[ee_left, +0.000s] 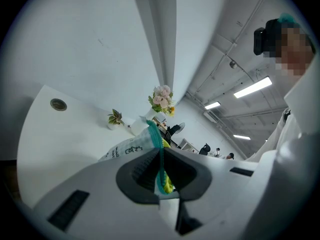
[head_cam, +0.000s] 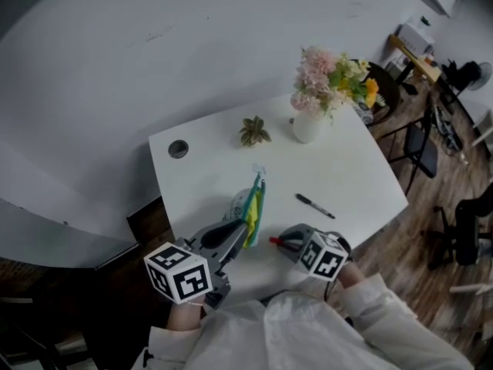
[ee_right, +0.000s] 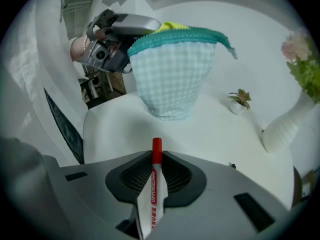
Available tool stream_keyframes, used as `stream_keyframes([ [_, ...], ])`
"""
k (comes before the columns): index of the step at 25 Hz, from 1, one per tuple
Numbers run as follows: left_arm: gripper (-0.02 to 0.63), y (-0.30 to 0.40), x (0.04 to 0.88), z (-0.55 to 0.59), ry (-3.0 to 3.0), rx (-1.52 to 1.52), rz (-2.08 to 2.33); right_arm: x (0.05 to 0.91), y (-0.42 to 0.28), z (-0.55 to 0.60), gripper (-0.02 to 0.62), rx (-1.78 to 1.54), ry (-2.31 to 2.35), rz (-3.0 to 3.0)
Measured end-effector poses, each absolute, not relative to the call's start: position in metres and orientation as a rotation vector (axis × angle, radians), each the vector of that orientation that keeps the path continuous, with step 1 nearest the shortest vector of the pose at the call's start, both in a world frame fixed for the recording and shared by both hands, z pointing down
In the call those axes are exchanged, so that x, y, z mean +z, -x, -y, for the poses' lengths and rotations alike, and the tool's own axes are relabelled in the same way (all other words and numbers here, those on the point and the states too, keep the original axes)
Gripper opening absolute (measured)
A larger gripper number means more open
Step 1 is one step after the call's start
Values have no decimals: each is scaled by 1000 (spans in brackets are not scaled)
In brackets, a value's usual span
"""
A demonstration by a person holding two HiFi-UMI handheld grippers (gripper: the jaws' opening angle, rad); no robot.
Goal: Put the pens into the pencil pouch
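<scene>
A pale checked pencil pouch point(head_cam: 249, 206) point(ee_right: 172, 79) with a teal zip edge and yellow lining stands on the white table point(head_cam: 347, 176). My left gripper point(head_cam: 235, 233) point(ee_left: 161, 171) is shut on the pouch point(ee_left: 131, 146) at its rim, holding its mouth up. My right gripper point(head_cam: 283, 243) point(ee_right: 156, 171) is shut on a red-capped white marker point(ee_right: 153, 184) point(head_cam: 274, 241), its cap pointing toward the pouch, a short way to its right. A black pen point(head_cam: 314, 206) lies loose on the table further right.
A white vase of pink and yellow flowers point(head_cam: 320, 91) and a small potted plant point(head_cam: 254, 132) stand at the table's far side. A round cable hole point(head_cam: 178, 149) is at the far left corner. Chairs point(head_cam: 420, 149) stand on the wooden floor to the right.
</scene>
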State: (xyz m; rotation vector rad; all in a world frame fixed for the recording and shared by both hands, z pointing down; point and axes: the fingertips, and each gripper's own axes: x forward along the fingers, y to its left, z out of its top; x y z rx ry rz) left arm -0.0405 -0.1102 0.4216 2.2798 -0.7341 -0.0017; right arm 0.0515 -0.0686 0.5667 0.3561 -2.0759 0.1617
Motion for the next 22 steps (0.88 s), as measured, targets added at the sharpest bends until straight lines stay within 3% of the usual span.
stream_keyframes([
  [22,29,40,421,111,-2277,9,762,381,-11,133,61,30,-859,2666],
])
